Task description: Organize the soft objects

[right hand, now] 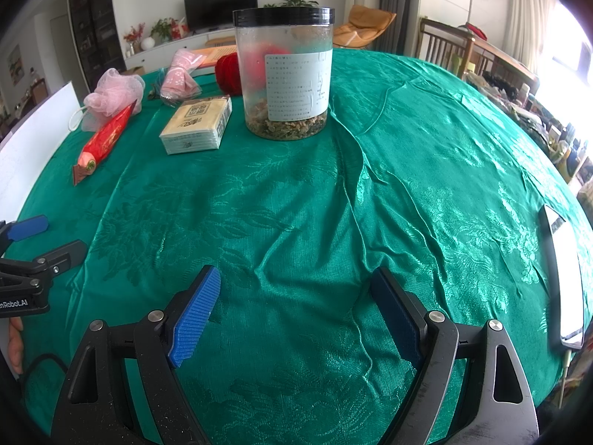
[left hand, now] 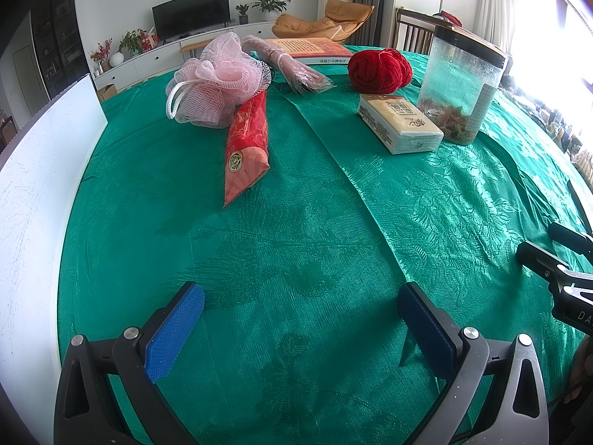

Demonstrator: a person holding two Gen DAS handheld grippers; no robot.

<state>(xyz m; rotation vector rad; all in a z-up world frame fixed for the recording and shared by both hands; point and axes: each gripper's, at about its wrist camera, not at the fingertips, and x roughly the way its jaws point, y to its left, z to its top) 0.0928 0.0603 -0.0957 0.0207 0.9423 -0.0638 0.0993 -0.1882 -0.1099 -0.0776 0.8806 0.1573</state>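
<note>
Green damask cloth covers the worktop (left hand: pixel 296 222), and we hold both grippers low over its bare near part, well apart from every object. Our left gripper (left hand: pixel 300 319) has its fingers spread wide with nothing between them; our right gripper (right hand: pixel 292 307) is the same, released and empty.

The soft things lie together at the far left: a pink mesh bath pouf (left hand: pixel 218 78), a red wrapped packet (left hand: pixel 247 141) leaning against it, a rolled pink towel in clear film (left hand: pixel 292 66), and a ball of red yarn (left hand: pixel 380 70). A tissue pack (left hand: pixel 400 124) sits just beside a clear jar with a black lid (right hand: pixel 285 74).

We judge that no sorting has begun, and that the wide-open fingers suit a first reach toward the bulky pouf.
</note>
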